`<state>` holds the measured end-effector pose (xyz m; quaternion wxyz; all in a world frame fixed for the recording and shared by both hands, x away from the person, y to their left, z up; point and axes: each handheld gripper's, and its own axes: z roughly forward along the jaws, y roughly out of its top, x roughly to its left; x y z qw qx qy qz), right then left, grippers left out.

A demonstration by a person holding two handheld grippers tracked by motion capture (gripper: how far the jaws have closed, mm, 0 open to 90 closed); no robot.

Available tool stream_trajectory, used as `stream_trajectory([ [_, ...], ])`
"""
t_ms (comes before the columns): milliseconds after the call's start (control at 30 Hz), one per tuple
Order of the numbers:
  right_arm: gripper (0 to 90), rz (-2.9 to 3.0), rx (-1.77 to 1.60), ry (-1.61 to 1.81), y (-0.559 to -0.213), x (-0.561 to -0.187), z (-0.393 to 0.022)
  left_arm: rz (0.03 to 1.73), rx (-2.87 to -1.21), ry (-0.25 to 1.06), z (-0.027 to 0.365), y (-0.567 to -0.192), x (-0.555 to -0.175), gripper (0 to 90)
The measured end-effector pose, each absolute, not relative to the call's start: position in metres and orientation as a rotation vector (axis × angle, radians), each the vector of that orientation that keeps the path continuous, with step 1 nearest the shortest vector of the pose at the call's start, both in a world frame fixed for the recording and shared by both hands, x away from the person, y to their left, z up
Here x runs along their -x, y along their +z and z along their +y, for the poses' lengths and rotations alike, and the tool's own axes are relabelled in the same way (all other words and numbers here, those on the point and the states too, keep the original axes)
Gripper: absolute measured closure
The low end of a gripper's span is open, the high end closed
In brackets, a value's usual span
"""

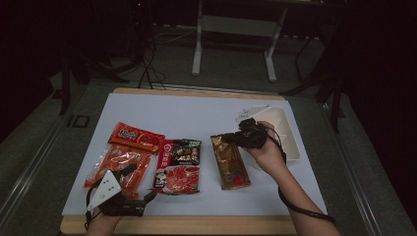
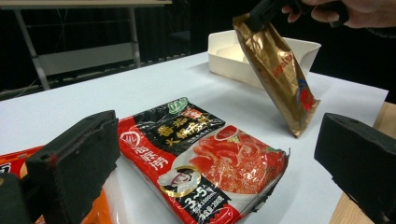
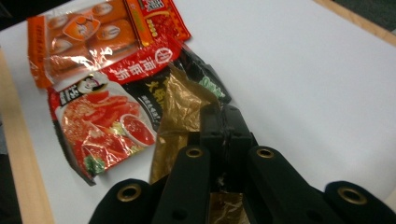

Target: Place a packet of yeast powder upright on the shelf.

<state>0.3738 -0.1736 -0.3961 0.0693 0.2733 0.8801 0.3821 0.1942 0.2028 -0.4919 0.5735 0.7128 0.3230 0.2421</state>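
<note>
Here the right gripper [image 1: 231, 138] has its fingers pinching the gold snack pouch [image 2: 279, 70], lifted near the counter's [image 1: 196, 110] right edge; the left gripper's [image 1: 136, 181] fingers are spread.

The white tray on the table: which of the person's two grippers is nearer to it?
Right. The right gripper, shut on the gold packet, is raised just beside the white tray. The left gripper sits open at the table's near left edge, far from it.

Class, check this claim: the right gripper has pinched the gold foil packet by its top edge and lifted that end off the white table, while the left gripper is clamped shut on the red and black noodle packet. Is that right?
Not quite. The left gripper is open: in the left gripper view its jaws stand wide apart, clear of the red and black noodle packet. The rest holds: the right gripper pinches the gold foil packet by its top edge, that end raised off the white table.
</note>
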Motion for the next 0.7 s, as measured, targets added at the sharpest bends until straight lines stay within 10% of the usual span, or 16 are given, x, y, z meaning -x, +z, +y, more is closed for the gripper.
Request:
stream_trajectory([
  [700, 89.8, 2.463, -0.801, 1.323, -0.342, -0.384, -0.193, 0.766, -1.662, 0.561, 0.203, -0.492, -0.194, 0.8],
])
